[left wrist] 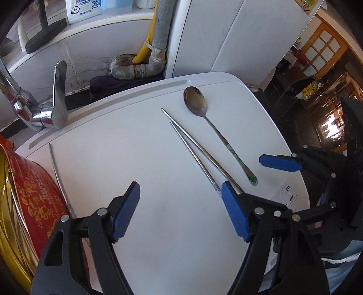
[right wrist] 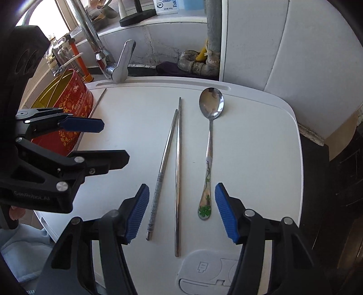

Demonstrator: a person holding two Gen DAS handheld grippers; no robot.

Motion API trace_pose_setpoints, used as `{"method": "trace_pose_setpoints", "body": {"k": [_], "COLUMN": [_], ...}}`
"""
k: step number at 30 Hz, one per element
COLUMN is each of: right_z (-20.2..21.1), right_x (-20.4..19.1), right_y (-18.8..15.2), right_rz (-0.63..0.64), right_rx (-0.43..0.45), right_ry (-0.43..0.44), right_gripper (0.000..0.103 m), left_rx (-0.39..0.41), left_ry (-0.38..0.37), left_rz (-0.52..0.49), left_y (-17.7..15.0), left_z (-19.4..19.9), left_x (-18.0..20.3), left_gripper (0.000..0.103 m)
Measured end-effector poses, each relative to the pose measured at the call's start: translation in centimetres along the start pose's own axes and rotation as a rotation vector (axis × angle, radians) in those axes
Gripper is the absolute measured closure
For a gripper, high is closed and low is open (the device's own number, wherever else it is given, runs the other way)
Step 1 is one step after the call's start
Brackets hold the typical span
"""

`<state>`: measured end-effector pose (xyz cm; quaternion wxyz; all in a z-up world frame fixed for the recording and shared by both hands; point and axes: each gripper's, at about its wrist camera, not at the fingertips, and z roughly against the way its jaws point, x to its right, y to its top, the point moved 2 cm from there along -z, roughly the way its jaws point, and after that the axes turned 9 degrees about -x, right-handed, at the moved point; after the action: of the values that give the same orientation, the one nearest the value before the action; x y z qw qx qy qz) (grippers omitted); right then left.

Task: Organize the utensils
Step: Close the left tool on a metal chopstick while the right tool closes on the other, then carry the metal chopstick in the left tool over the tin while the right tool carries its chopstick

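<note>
On the far left stands a red tin (right wrist: 68, 106) with gold ornament and small gold writing, too fine to read. A lone metal stick (right wrist: 96, 104) lies on the white board (right wrist: 261, 140) close beside the tin, well apart from the other utensils; judged to be the stray piece not yet sorted.

The left gripper (right wrist: 113, 140) hangs over the left part of the board, jaws wide, nothing between them. Its body bears a stamped mark, seemingly "GenRobot.AI". It points toward the stray stick's side, probably to fetch it.

Mid-board lie two chopsticks (right wrist: 174, 163), nearly parallel, ends toward the near edge. To their right lies the spoon (right wrist: 209, 145), bowl away, its handle printed with a green clover. The three rest side by side, as a set laid in order.

The right gripper (right wrist: 181, 211) hovers above the near ends of all three, jaws moderately open and straddling them, pads touching none.

At the back, a white packet (left wrist: 82, 9) on the ledge shows "24" in a circle and "500g"; the rest is unreadable.
</note>
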<state>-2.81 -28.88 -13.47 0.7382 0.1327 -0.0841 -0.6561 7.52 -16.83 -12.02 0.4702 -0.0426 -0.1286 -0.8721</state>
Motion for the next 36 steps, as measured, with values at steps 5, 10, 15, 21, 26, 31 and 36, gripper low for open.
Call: {"method": "trace_pose_setpoints", "body": {"k": [5,10,15,21,26,31,36], "right_z": [-0.9,-1.9,-2.2,-2.1,-1.0,1.6,3.7], "right_x": [0.4,0.2,-1.1,-0.8,0.5,0.4,-0.9], "right_y": [-0.2,0.1,-1.0,-1.6,-1.6,-1.9,-2.5], "right_rz": [0.049,0.082,0.174,0.172,0.065,-0.010,-0.039], "right_rx": [-0.005,-0.015,0.018,0.013,0.043,0.107,0.144], "right_ry": [0.025,0.023,-0.044,-0.046,-0.024,0.003,-0.013], "right_gripper": [0.050,0.060,0.063,0.095,0.097,0.097,0.097], "left_rx": [-0.050,-0.085,-0.017,0.004,0.003,0.083,0.136], "left_ry": [0.004,0.056,0.170,0.090,0.048,0.038,0.028], "left_rz": [0.011,0.014,-0.069,-0.082,0.018,0.022,-0.001], "left_y": [1.4,1.6,0.8,0.1,-1.5,-3.7,-5.1], "left_z": [-2.2,-3.8,-4.4,-3.4,-2.3,1.0,3.2], "left_x": [1.0,1.6,2.9,2.3,0.1,-0.3,-0.6], "left_gripper": [0.030,0.030,0.032,0.095,0.098,0.098,0.098]}}
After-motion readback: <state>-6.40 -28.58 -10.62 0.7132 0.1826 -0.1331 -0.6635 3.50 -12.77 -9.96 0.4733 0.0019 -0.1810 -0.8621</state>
